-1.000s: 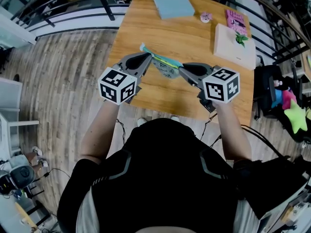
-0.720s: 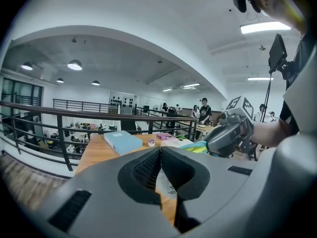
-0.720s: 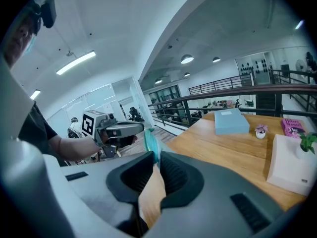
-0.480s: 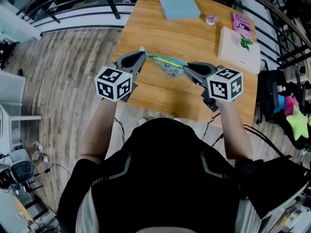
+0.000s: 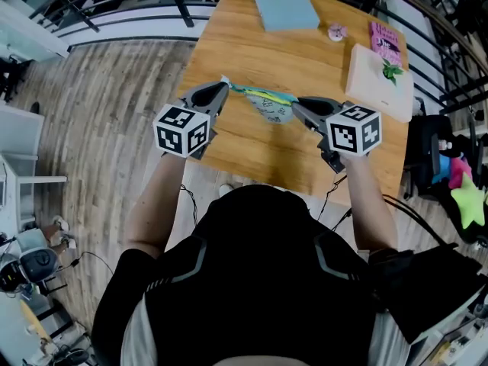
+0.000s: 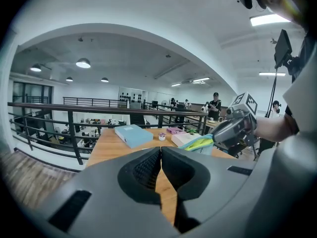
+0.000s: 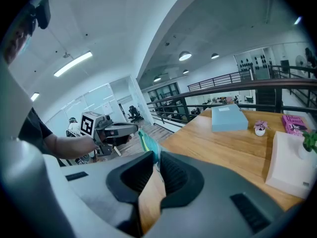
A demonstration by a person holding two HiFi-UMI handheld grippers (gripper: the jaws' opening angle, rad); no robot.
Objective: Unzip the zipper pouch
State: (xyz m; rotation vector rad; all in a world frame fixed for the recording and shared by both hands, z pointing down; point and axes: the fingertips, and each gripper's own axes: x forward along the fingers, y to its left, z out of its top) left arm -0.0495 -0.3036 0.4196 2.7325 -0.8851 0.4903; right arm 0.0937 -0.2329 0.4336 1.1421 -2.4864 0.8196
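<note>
The zipper pouch [image 5: 268, 105], pale with a teal and yellow top edge, hangs stretched in the air above the wooden table [image 5: 229, 44], between my two grippers. My left gripper [image 5: 223, 88] is shut on its left tip. My right gripper [image 5: 296, 105] is shut on its right end. In the left gripper view the jaws [image 6: 160, 152] are pressed together, and the pouch [image 6: 199, 143] runs off to the far gripper. In the right gripper view the pouch's teal edge [image 7: 147, 142] comes out of the shut jaws [image 7: 157, 157] toward the other gripper. The zipper slider is too small to make out.
On the far part of the table lie a light blue book [image 5: 286, 6], a small pot with a pink flower [image 5: 336, 31], a pink book [image 5: 387, 40] and a white box with a green sprig [image 5: 381, 71]. A black railing runs behind the table.
The two grippers have drawn slightly apart and the pouch is pulled longer between them. Both stay shut.
</note>
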